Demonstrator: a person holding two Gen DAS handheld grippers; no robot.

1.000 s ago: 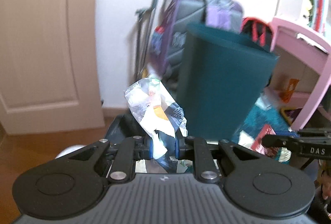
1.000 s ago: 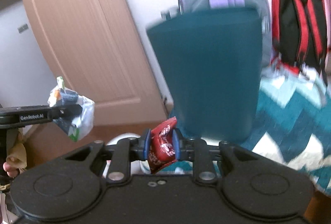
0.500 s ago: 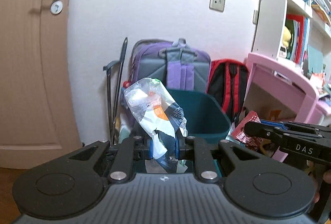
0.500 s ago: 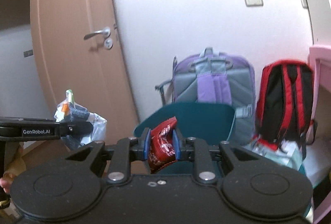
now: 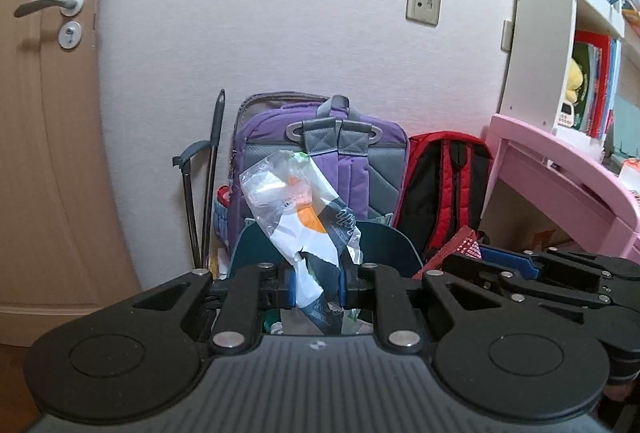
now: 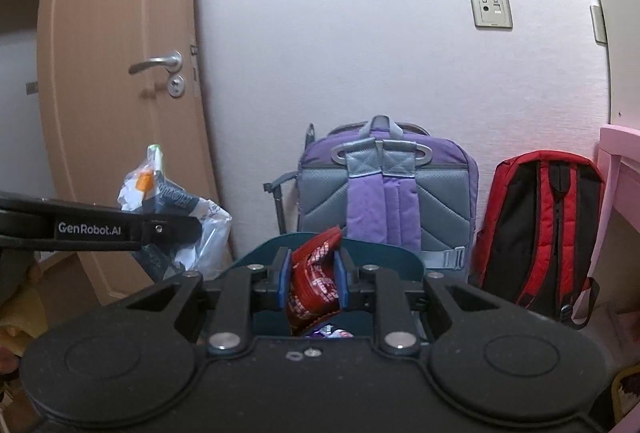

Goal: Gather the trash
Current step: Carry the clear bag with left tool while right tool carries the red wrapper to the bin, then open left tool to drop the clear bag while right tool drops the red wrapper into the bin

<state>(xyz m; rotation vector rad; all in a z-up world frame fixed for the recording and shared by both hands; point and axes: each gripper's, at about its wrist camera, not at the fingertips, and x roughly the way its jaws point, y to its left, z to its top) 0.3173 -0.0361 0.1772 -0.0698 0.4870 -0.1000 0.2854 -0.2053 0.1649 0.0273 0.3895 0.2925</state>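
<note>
Red wrapper [image 6: 314, 283] btwn jaws, clamped

- I saw a clear wrapper [image 5: 298, 207] with white, orange and navy print.
- The other wrapper [image 6: 314, 287] was red with white lettering.
- The bin [image 6: 394, 259] was teal.
- The backpacks were purple-grey [image 6: 384, 193] and red-black [image 6: 546, 229].

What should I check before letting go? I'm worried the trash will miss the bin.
1. Left claw grips the crumpled clear plastic wrapper: ok.
2. Right claw grips the red foil snack wrapper: ok.
3. Dark teal plastic bin open, trash already inside: ok.
4. Red wrapper over the bin's mouth: ok.
5. Clear wrapper over the mouth: cannot tell; in the right wrist view it hangs left of the bin.
6. Claws apart from each other: ok.
</note>
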